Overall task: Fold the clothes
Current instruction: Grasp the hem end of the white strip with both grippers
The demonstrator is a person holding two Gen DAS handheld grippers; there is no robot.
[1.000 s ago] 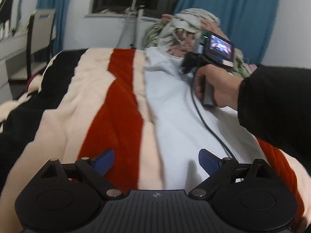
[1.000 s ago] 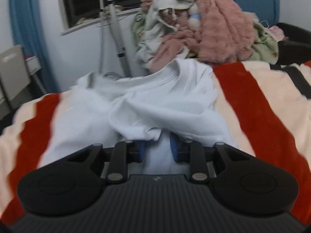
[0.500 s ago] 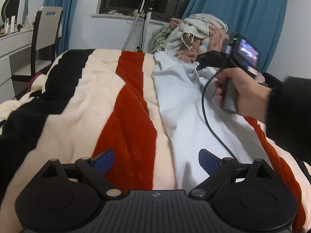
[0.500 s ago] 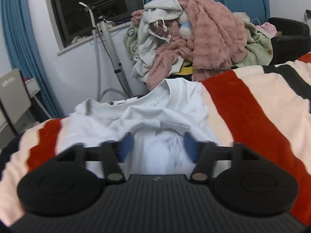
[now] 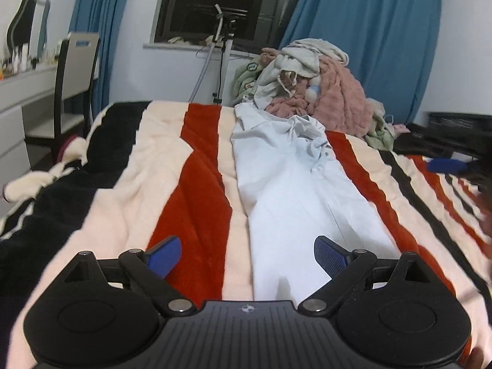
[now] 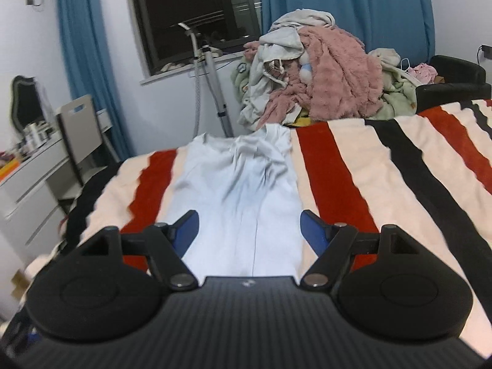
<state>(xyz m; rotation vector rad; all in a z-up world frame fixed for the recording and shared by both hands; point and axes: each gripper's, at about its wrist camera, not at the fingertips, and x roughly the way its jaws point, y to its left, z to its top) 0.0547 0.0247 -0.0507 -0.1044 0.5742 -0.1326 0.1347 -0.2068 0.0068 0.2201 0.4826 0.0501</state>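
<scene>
1. Bedroom setting: we record a bed covered by a plush blanket striped in cream, red and black (image 5: 196, 190), white walls, a dark window (image 5: 221, 3) and blue curtains (image 5: 363, 40) on either side of it.
2. White T-shirt (image 5: 295, 190): folded into a long narrow strip, it lies flat along the blanket between two red stripes, running from the near edge of the bed to the far one. Its far end is rumpled and just beside the laundry heap.
3. Heap of unfolded laundry (image 5: 313, 92): we list a fuzzy pink garment, a grey-white one on top and pale green pieces, all piled at the far end of the bed.
4. Left gripper (image 5: 247, 256): black body, blue pads; its jaws stand wide apart with nothing between them. One pad hangs over a red stripe, the other over the near end of the shirt.
5. Right gripper (image 6: 249, 229): same make; its jaws are spread, and the shirt strip lies below the gap, unpinched. In the left wrist view only a blue fingertip shows at the right edge.
6. Furnishings at left: a white dresser (image 6: 33, 184), a grey-backed chair (image 6: 80, 129) and a black-framed mirror (image 5: 27, 27).
7. Metal stand (image 6: 212, 86): upright below the window, with a hose beside it.
</scene>
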